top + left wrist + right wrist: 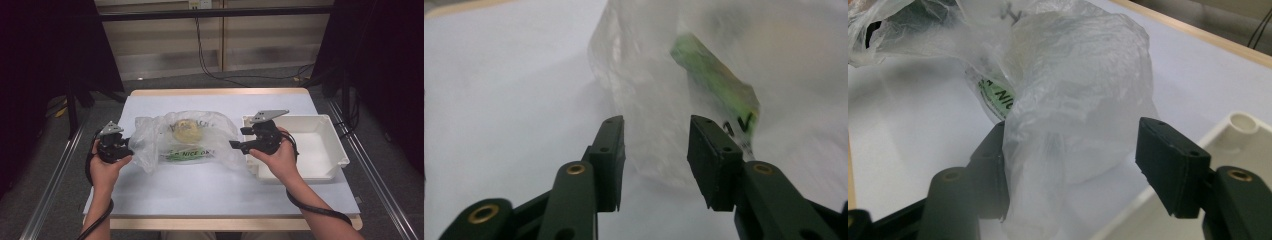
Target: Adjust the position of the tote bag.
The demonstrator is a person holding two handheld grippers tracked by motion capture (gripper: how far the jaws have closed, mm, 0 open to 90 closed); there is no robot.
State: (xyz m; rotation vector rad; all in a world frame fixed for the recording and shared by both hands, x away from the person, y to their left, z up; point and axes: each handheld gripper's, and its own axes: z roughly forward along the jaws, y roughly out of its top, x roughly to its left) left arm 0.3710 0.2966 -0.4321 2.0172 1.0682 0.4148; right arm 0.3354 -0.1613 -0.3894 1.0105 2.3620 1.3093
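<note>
- My left gripper [131, 146] sits at the bag's left end, jaws spread, pads clear of the film; the plastic bag [659, 100] lies just ahead of them.
- My right gripper [234, 144] is at the bag's right end, jaws apart; a fold of film hangs between them, draped over one jaw, unpinched.
- The bag lies on the white table [210, 185], long axis running left to right between my hands, a yellowish lump [186, 131] inside.
- The white tray [336, 145] stands just right of the bag, under my right hand, so that hand is nearer it.
</note>
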